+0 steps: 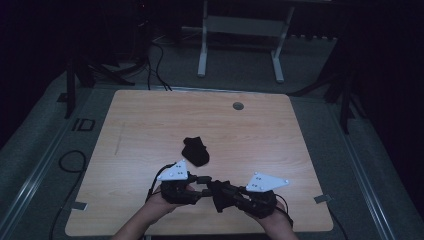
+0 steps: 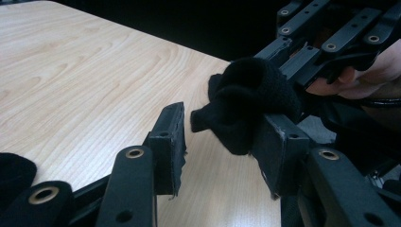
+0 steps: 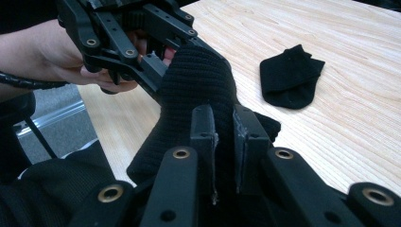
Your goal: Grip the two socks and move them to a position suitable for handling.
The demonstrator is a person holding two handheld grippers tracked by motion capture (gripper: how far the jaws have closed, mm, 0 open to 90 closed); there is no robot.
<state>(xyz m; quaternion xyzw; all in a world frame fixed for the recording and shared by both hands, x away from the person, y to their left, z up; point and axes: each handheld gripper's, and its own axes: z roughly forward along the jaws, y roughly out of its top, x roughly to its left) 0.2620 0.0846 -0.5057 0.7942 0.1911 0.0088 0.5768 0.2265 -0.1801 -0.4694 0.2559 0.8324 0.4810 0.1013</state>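
The right gripper (image 3: 224, 137) is clamped on a sock (image 3: 198, 90); the left gripper (image 2: 222, 142) has its jaws apart beside that sock, so the sock may droop.

Both grippers (image 1: 204, 179) (image 1: 220, 192) meet near the table's (image 1: 150, 115) edge; black sock (image 1: 195, 151) beyond.
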